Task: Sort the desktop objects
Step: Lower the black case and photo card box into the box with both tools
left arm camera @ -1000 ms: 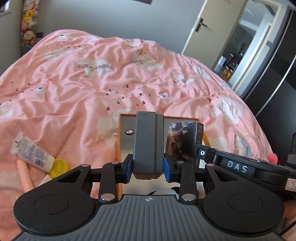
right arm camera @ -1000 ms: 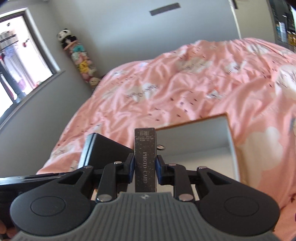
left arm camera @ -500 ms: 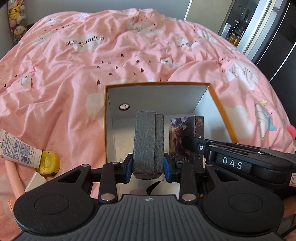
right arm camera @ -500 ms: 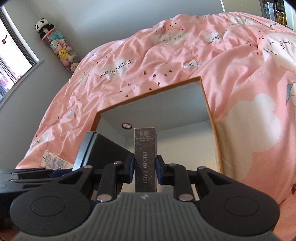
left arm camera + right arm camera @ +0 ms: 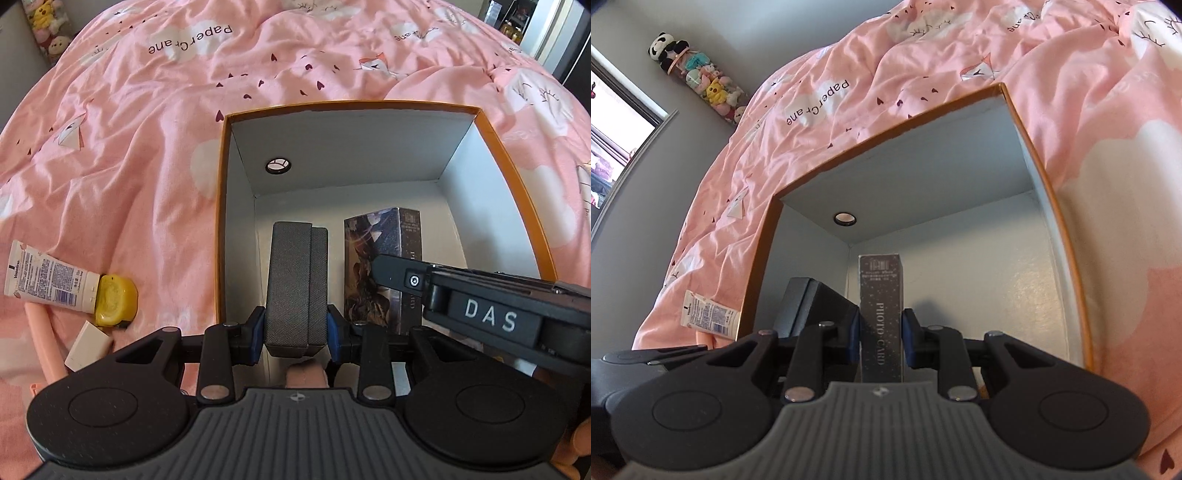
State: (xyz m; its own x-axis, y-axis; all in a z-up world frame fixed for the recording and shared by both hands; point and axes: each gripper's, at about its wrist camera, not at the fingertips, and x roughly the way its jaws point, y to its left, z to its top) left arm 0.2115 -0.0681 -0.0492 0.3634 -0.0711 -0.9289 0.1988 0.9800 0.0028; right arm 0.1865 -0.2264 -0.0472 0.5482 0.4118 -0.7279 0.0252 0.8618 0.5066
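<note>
Left claw [image 5: 295,328] clamps the grey case [image 5: 297,284], right claw [image 5: 881,341] pinches the photo-card box [image 5: 881,314], both inside the orange-rimmed box [image 5: 517,177] on the bed; risk: the cases collide, right one at the left's 3 o'clock, or topple when released upright.

left wrist view looks steeply down into orange-rimmed box [image 5: 517,155] from close above, right wrist view faces the same box [image 5: 1049,192] lower, nearer level, both share pink bed cover [image 5: 147,129]
</note>
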